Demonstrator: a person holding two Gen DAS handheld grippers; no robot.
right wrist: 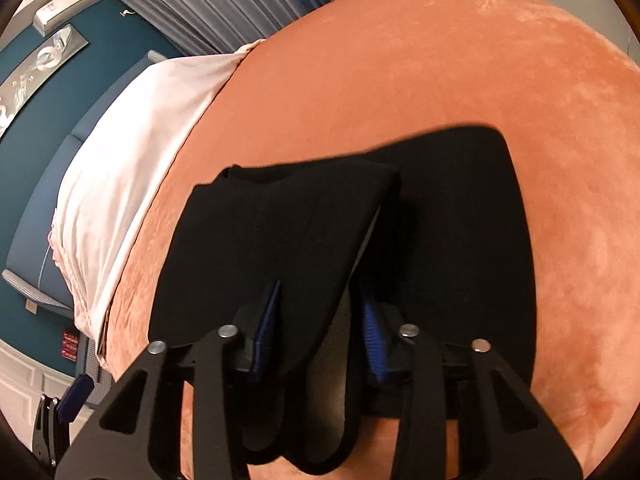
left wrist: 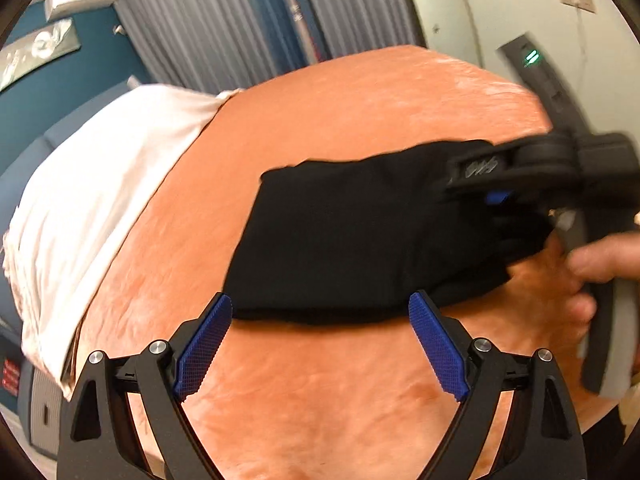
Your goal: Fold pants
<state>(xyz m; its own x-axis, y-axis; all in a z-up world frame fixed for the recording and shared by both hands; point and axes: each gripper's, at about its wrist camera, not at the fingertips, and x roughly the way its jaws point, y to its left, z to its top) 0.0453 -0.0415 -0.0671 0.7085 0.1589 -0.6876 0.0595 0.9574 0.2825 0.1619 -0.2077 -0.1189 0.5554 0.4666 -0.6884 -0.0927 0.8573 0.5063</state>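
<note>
Black pants (left wrist: pixel 360 232) lie folded into a thick band on an orange velvet cover (left wrist: pixel 340 112). My left gripper (left wrist: pixel 320 300) stands open at the band's near edge, its blue pads (left wrist: pixel 204 348) wide apart with nothing between them. My right gripper (left wrist: pixel 492 184), blurred, is at the band's right end, held by a person's hand (left wrist: pixel 592 268). In the right wrist view, a raised flap of the pants (right wrist: pixel 288 232) runs between the blue pads of the right gripper (right wrist: pixel 320 288), which is shut on it. The flap hangs above a flat lower layer (right wrist: pixel 472 220).
A white sheet (left wrist: pixel 100 200) covers the left side of the bed, beside a blue headboard (right wrist: pixel 44 216) and a teal wall. Grey curtains (left wrist: pixel 208 28) hang beyond the far edge. A white wall (left wrist: pixel 520 8) is at the right.
</note>
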